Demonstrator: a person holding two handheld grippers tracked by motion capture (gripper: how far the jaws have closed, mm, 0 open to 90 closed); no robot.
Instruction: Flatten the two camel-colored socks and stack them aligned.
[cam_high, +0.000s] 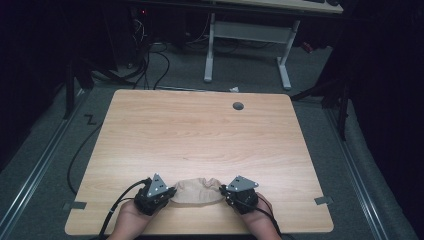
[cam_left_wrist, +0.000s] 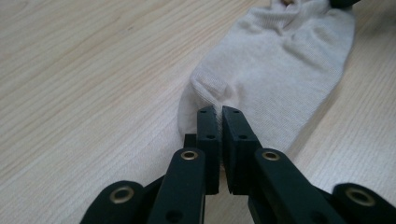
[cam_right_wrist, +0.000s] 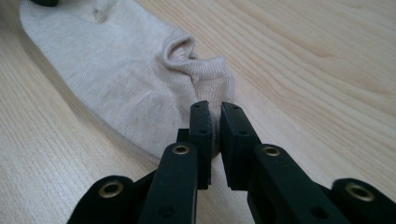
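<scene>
In the high view, my left gripper (cam_high: 167, 192) and my right gripper (cam_high: 226, 191) sat near the bottom middle of the frame, low on the desk (cam_high: 200, 130). The sock (cam_high: 196, 191) lay flat between them, one end in each. My hands came up from the bottom edge.

In the left gripper view, my two black fingers (cam_left_wrist: 208, 128) rose from the bottom middle. They were pressed together on a small fold at the sock's (cam_left_wrist: 275, 70) rounded end, which I took for the toe. A thin bit of cloth showed between them. The rest of the sock ran off to the upper right, flat on the desk (cam_left_wrist: 84, 84).

In the right gripper view, my fingers (cam_right_wrist: 201, 126) were also clamped on the sock (cam_right_wrist: 126, 79), near its ribbed, bunched-up opening. The sock stretched away to the upper left of the frame.

What could go wrong? I thought each pinch was small. If I pulled my hands apart too hard or lifted too fast, the cloth could slip out of one side. Then the sock would flop down and hang from one end. The bunched opening could also fold over and leave the sock wrinkled.
</scene>
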